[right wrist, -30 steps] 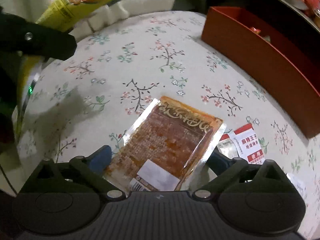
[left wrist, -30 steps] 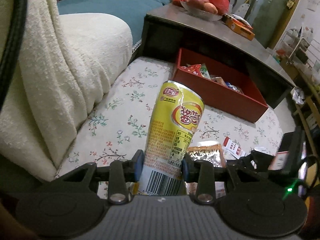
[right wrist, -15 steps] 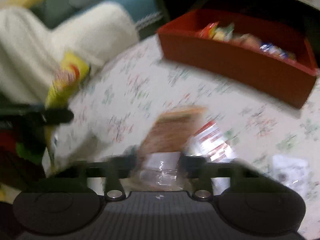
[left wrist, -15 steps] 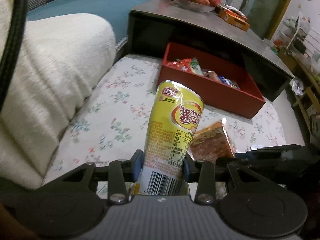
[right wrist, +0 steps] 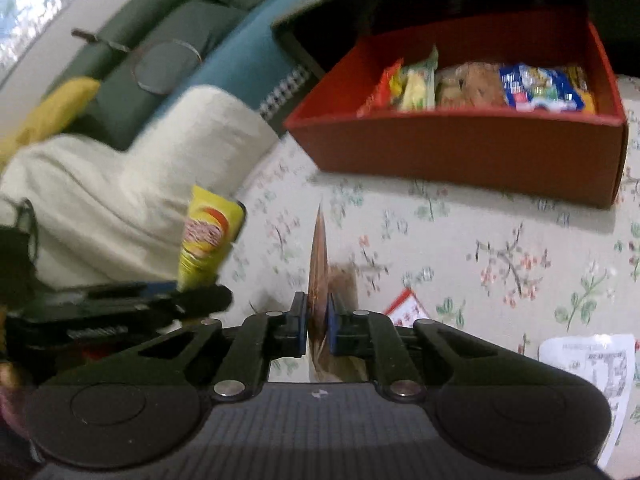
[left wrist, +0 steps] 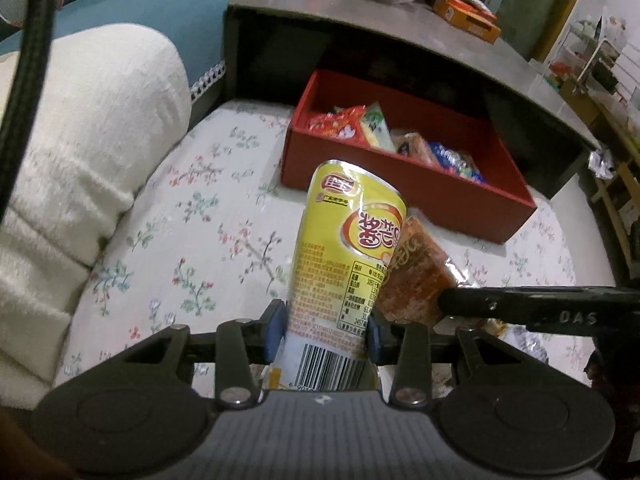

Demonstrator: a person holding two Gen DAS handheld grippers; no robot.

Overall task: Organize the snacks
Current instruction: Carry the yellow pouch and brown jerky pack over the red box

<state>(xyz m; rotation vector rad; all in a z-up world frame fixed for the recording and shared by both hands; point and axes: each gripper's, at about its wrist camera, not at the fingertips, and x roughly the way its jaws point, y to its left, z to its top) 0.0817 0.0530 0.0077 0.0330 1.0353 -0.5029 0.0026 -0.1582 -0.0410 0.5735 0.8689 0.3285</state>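
The red snack box [right wrist: 460,152] lies ahead, far right of both tools: right gripper [right wrist: 317,322] pinches the orange-brown packet [right wrist: 318,264] edge-on, left gripper [left wrist: 326,334] clamps the upright yellow pouch [left wrist: 348,240].

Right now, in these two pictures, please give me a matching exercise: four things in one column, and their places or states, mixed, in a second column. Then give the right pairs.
Things
1. yellow snack bag
2. orange-brown flat packet
3. red box
4. white paper slip

Places or states
A. lies flat on the flowered cloth
B. clamped in the right gripper, seen edge-on from it
C. clamped in the left gripper
D. holds several packets, partly under the dark table

Pairs: 1-C, 2-B, 3-D, 4-A
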